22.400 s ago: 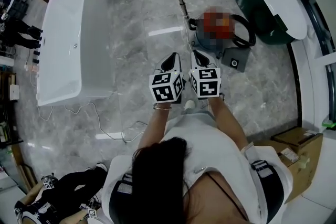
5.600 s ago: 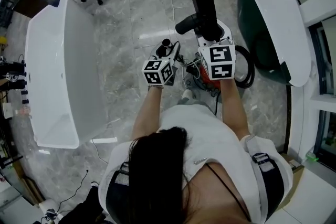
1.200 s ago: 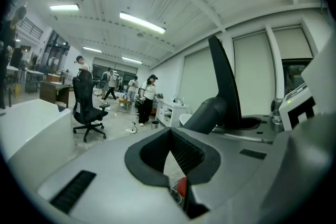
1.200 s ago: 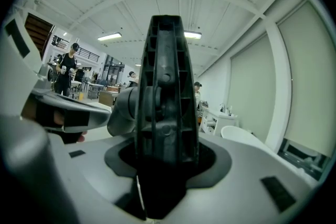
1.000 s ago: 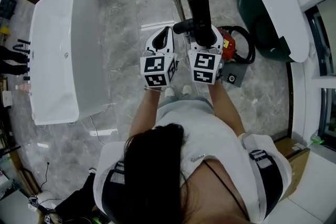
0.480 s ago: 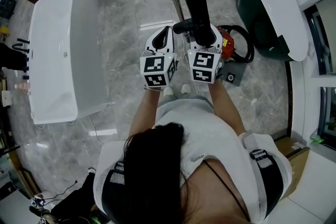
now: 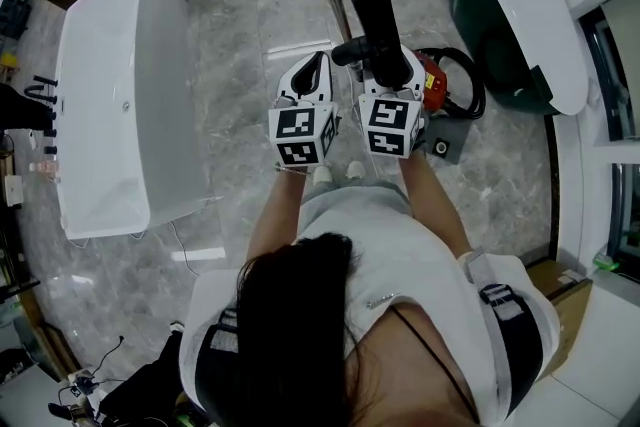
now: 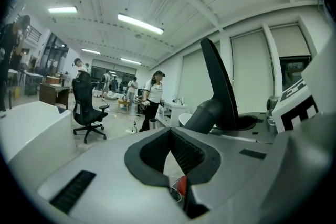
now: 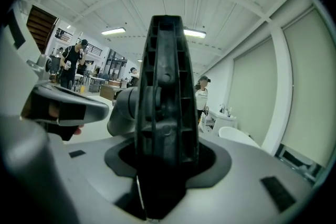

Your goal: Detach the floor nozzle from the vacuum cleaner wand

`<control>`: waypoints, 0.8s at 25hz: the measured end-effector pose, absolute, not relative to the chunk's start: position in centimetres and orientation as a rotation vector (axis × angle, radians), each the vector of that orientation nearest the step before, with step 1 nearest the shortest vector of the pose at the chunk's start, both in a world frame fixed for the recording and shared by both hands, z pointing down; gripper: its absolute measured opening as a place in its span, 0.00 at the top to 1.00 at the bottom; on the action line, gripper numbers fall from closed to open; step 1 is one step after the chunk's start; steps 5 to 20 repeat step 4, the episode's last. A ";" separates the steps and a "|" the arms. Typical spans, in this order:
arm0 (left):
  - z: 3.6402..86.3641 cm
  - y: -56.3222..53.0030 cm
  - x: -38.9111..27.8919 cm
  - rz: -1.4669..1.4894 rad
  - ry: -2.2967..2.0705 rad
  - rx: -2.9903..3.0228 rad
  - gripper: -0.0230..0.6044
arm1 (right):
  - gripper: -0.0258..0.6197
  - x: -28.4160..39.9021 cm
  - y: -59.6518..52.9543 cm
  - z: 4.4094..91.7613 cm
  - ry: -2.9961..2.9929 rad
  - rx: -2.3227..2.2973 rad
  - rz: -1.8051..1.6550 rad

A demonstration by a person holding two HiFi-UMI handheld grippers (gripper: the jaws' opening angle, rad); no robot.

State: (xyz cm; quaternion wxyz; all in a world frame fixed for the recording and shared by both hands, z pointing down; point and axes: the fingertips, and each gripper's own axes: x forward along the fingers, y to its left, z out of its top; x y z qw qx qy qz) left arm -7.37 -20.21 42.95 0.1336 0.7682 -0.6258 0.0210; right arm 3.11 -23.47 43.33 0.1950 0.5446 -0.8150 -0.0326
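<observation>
Black plastic in the air, and it's on its own! The nozzle (image 7: 378, 20) stands up out of the right gripper (image 7: 388, 75). Just beyond it in the head view is the wand (image 7: 333, 3), its bare metal mouth open with nothing plugged into it. A few seconds back the left gripper (image 7: 314, 65) was right in at the nozzle's neck, working the joint. Now it has pulled away and the two parts read as separate. Over the last second hardly anything shifts: both grippers sit side by side where they were, the nozzle held at the same tilt. To my eye the detaching is done, and all that's left is parking the nozzle somewhere.

Now the grip. The right gripper's jaws stand wide, but they aren't idle. Its own view shows the nozzle's ribbed body filling the gap, with a pad pressed on either flank. That's a firm clamp on a broad part.

The left gripper's jaws are fully together with nothing between them. Through the chink below them there's a speck of red, likely the cleaner (image 7: 430, 83) down on the floor. It touches nothing I can see, and the nozzle's grey neck hangs near on its right.
</observation>
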 end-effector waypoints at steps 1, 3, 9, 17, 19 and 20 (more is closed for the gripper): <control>43.0 -20.3 -7.4 0.059 -1.816 2.227 0.96 | 0.63 3.1 -23.6 43.3 -2.284 1.523 -0.098; 43.0 -20.5 -7.2 0.057 -1.816 2.228 0.96 | 0.63 3.3 -23.7 43.4 -2.281 1.523 -0.107; 43.1 -20.6 -7.1 0.057 -1.816 2.229 0.96 | 0.63 3.3 -23.7 43.4 -2.279 1.524 -0.110; 43.1 -20.6 -7.1 0.057 -1.816 2.229 0.96 | 0.63 3.3 -23.7 43.4 -2.279 1.524 -0.110; 43.1 -20.6 -7.1 0.057 -1.816 2.229 0.96 | 0.63 3.3 -23.7 43.4 -2.279 1.524 -0.110; 43.1 -20.6 -7.1 0.057 -1.816 2.229 0.96 | 0.63 3.3 -23.7 43.4 -2.279 1.524 -0.110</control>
